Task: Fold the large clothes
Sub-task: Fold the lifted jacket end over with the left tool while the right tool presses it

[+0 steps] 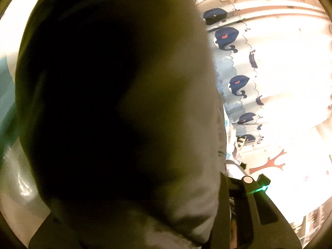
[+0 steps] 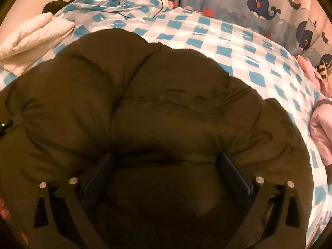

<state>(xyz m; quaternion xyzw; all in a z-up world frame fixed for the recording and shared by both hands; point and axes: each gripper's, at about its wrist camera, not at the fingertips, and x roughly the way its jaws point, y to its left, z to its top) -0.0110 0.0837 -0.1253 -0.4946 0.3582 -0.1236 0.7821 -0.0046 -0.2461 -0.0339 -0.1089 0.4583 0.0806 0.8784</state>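
1. Olive padding fills the right gripper [image 2: 166,172]: jaws wide, bulk between them, pads seemingly pressed in.
2. Left gripper [image 1: 207,211] is smothered by the jacket [image 2: 145,108]; its grip cannot be told.
3. Jacket lies bunched on the checked sheet [image 2: 238,47], apparently mid-fold; next, lay the layer flat.

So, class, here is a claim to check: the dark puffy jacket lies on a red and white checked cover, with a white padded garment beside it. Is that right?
Not quite. In the right wrist view the cover under the dark puffy jacket is checked blue and white, not red and white. The white padded garment does lie beside the jacket, as stated.
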